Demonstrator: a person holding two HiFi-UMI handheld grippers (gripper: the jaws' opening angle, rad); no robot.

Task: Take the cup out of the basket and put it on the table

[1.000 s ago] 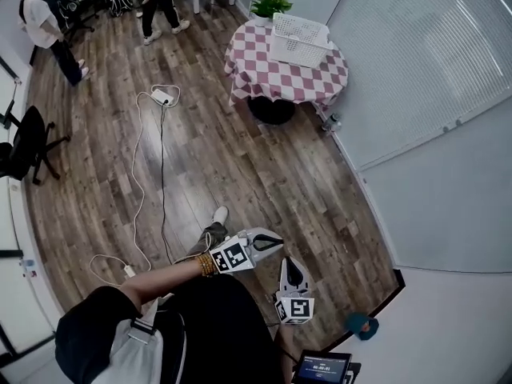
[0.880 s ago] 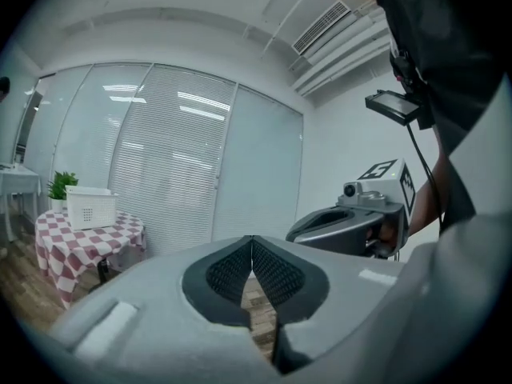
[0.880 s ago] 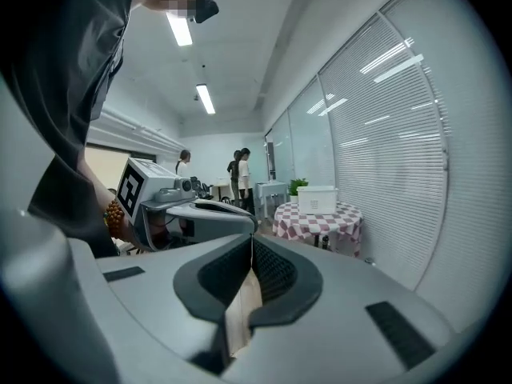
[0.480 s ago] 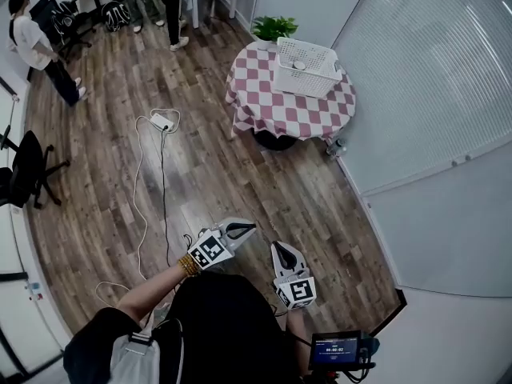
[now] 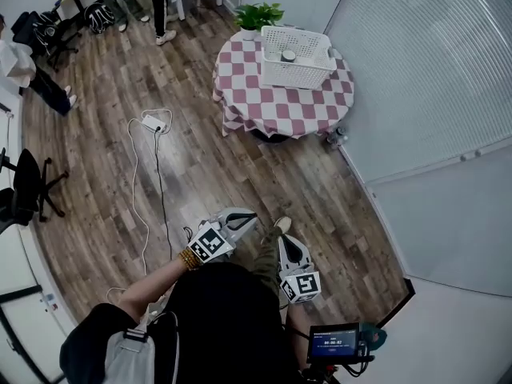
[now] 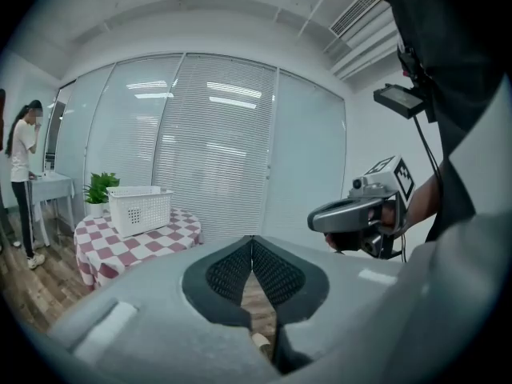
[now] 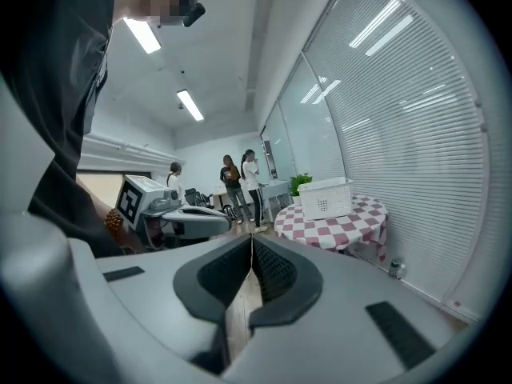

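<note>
A white plastic basket (image 5: 296, 58) stands on a round table with a red-and-white checked cloth (image 5: 264, 106) across the room. Inside it I see a small pale cup (image 5: 288, 55). In the left gripper view the basket (image 6: 140, 209) sits far off to the left on the table (image 6: 136, 242). In the right gripper view the basket (image 7: 326, 197) is far off to the right. My left gripper (image 5: 250, 214) and right gripper (image 5: 286, 240) are held side by side in front of the person, well short of the table. Both are shut and empty.
A potted plant (image 5: 258, 14) stands behind the table. A white power strip (image 5: 152, 122) and its cable lie on the wood floor to the left. A small bottle (image 5: 333, 137) sits by the blinds-covered glass wall. People (image 5: 160, 2) stand at the far end, and an office chair (image 5: 28, 186) at the left.
The person has walked toward the table, which now looks nearer and the basket's inside shows. Both grippers came forward with the person and stayed shut.
</note>
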